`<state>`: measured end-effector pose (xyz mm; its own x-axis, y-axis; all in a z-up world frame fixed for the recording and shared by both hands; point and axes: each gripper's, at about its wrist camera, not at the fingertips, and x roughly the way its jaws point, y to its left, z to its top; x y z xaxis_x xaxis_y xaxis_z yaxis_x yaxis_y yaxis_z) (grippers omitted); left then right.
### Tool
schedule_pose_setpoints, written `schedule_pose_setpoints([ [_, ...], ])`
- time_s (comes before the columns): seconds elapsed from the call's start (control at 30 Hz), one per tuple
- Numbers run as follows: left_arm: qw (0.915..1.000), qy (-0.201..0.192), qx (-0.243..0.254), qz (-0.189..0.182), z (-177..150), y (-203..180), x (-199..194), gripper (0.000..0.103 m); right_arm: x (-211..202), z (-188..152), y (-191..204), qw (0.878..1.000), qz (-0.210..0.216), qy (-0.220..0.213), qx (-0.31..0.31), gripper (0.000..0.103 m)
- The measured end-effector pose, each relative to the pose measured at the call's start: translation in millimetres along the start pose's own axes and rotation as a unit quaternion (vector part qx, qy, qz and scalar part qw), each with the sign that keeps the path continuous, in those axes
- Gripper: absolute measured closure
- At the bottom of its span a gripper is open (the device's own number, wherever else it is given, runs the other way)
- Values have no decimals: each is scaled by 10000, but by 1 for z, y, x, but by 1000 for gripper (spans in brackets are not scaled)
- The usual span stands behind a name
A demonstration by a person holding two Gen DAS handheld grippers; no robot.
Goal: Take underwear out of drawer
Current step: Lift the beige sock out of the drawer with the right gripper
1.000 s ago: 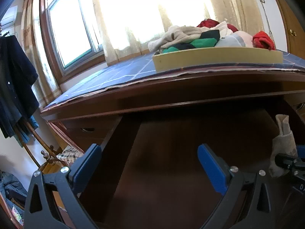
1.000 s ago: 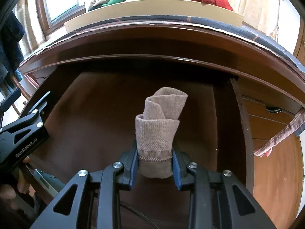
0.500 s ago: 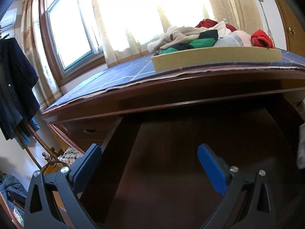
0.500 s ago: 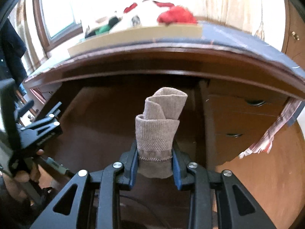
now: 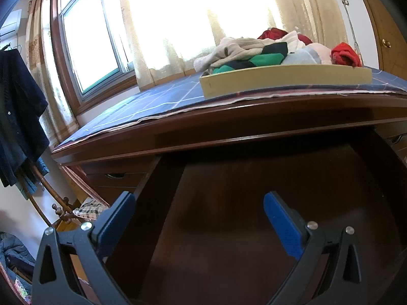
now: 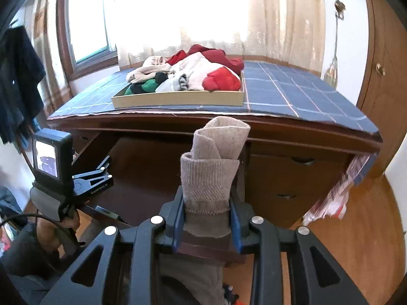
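Note:
My right gripper (image 6: 206, 218) is shut on a folded beige knitted piece of underwear (image 6: 212, 170), held upright above the front edge of the open dark wooden drawer (image 6: 152, 175). My left gripper (image 5: 199, 216) stands open over the drawer (image 5: 267, 216), nothing between its blue pads; the drawer floor it faces looks bare. In the right wrist view the left gripper (image 6: 100, 171) with its camera unit is at the drawer's left side, held by a hand. A shallow cardboard tray (image 6: 178, 99) of mixed clothes sits on the desk top.
A blue checked cloth (image 6: 292, 94) covers the desk top. Closed drawers (image 6: 292, 178) sit right of the open one. A dark garment (image 5: 17, 119) hangs at left by the window. A wooden door (image 6: 381, 76) stands at right above the wooden floor.
The right gripper rose and pulled back with the beige piece, from inside the drawer to above its front edge; the desk top now shows from above. The left gripper stayed still.

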<state>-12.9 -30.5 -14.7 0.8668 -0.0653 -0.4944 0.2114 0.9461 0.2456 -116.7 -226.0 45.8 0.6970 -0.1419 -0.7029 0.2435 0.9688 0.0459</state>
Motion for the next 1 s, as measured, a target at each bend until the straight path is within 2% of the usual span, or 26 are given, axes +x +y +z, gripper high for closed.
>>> schedule_pose_setpoints([
  [0.13,10000,-37,17,-74,0,1,-1,1,19,-6,15,9999,90,98,-99,70],
  [0.43,9999,44,-34,-152,2,2,2,1,31,-10,33,9975,-387,-76,-593,70],
  [0.67,9999,77,-5,-128,2,1,4,1,40,-6,23,9996,-51,21,-281,70],
  [1.0,9999,86,-6,-92,2,0,4,1,42,-11,7,9994,-261,18,-225,70],
])
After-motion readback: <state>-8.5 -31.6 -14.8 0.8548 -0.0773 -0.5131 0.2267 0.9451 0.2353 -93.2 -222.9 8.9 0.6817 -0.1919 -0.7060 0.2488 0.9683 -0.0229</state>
